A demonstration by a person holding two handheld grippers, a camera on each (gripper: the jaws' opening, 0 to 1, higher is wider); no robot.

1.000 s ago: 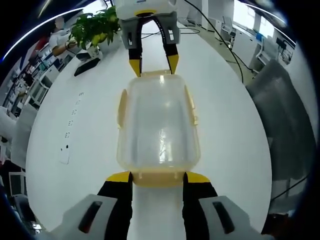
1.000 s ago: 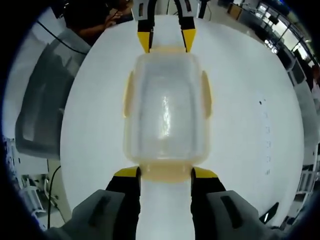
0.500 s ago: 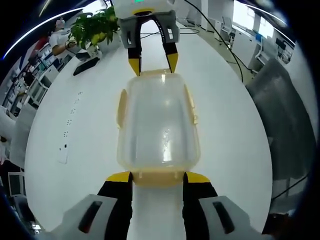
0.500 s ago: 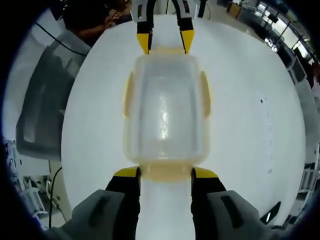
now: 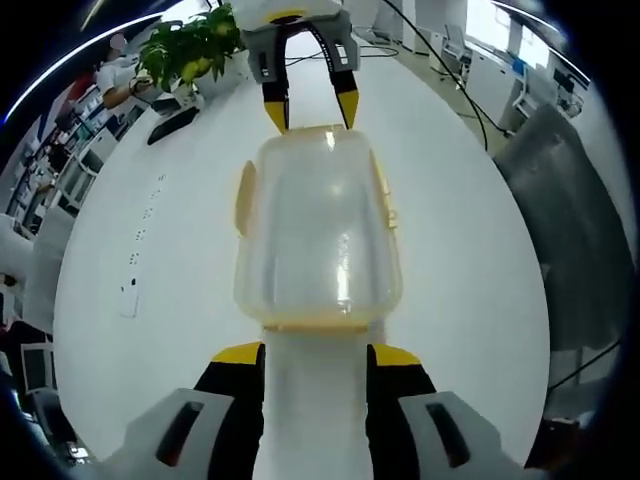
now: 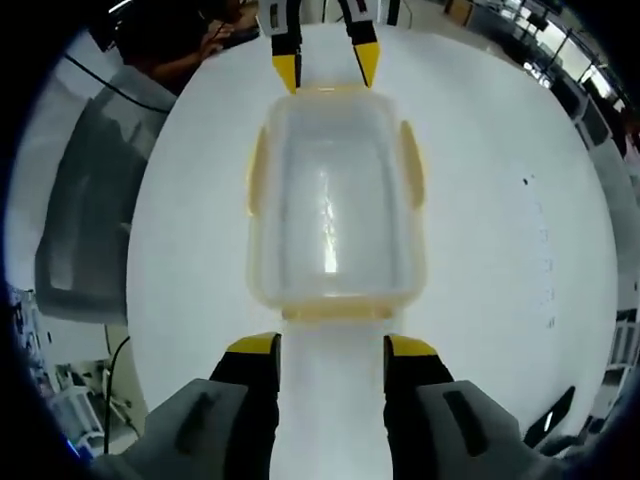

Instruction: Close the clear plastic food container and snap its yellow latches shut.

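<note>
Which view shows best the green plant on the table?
The left gripper view: the green plant stands at the far end of the white table, left of the right hand-held gripper. In the right gripper view I cannot find it.

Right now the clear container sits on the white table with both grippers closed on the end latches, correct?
Not quite. In the left gripper view the left gripper is open, short of the container on the table; the right gripper likewise, in its own view.
</note>
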